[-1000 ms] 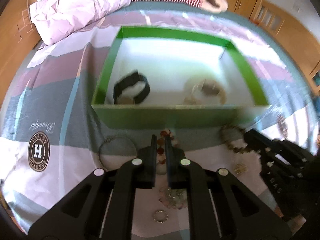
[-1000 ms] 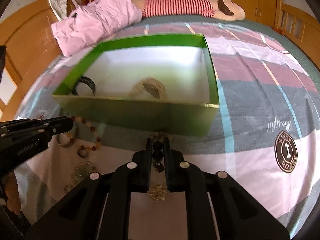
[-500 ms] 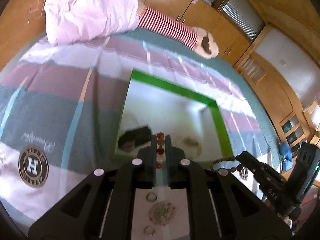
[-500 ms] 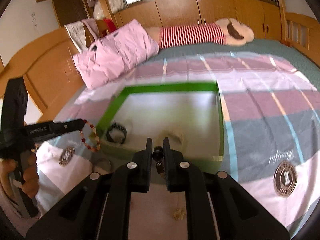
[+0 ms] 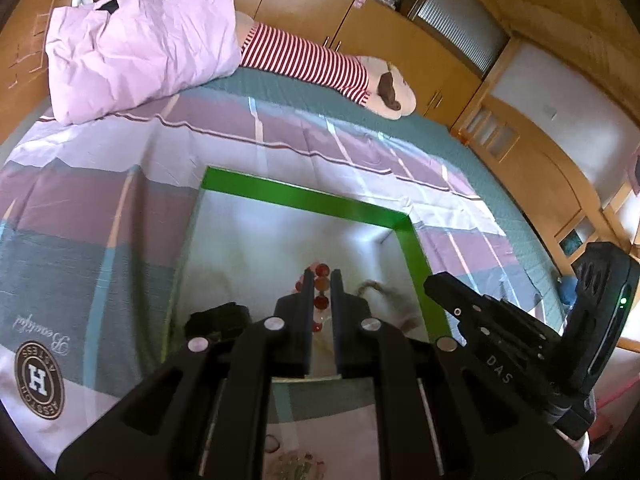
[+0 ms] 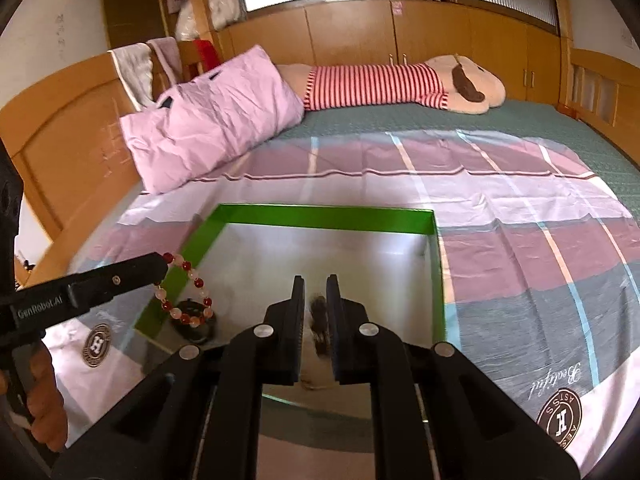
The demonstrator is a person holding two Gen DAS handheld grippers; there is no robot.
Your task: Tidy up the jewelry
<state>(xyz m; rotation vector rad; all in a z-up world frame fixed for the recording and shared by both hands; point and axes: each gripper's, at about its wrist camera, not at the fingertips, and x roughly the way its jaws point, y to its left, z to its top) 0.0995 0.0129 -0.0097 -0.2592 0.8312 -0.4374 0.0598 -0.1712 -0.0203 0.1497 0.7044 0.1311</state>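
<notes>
Beads over my green box

My red-and-pale bead bracelet (image 6: 186, 294) dangles above the white-floored box (image 6: 328, 217); a dark bead strand (image 6: 320, 314) hangs there too — black band (image 5: 218, 320) lying inside.

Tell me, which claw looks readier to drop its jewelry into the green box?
Probably the right claw: its dark beaded bracelet appears to hang over the middle of the green box. The left claw's red and white bead bracelet dangles by the box's near corner.

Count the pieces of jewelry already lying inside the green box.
2: a black band in the box's near left corner and a pale beige bracelet near its right wall. The claws may hide more.
</notes>
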